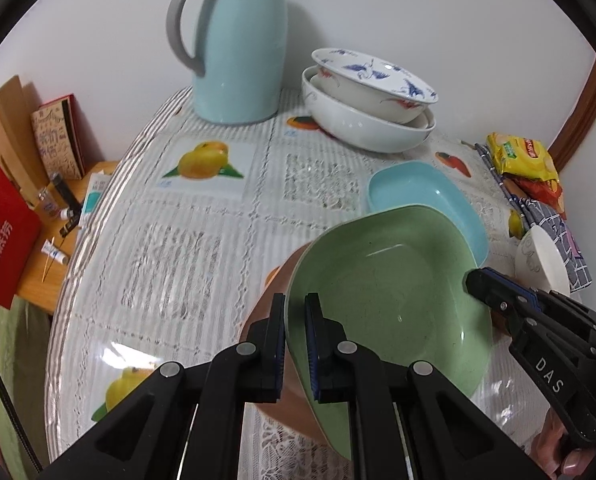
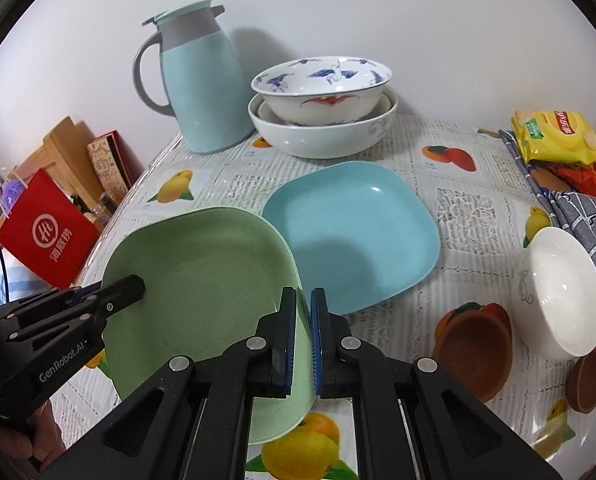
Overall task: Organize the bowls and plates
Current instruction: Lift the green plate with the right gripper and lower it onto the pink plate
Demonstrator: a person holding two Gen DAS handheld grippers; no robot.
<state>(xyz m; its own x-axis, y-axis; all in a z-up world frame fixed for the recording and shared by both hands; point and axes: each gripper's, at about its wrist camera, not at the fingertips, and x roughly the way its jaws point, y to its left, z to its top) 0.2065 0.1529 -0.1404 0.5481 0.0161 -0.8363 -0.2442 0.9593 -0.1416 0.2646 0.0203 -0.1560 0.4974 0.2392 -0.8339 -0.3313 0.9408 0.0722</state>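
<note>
While both grippers clamp opposite rims of the square green plastic plate (image 2: pixel 202 280), left gripper (image 1: pixel 295 344) and right gripper (image 2: pixel 304 344) jaws nearly closed, it hangs tilted above the tabletop (image 2: pixel 458 208), overlapping the square blue plate (image 2: pixel 358 236).

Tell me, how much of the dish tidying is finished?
Done: three patterned bowls sit nested by the jug. In hand: both the left gripper and right gripper clamp the green plate, raised beside the blue plate. Left: the white bowl remains loose.
</note>
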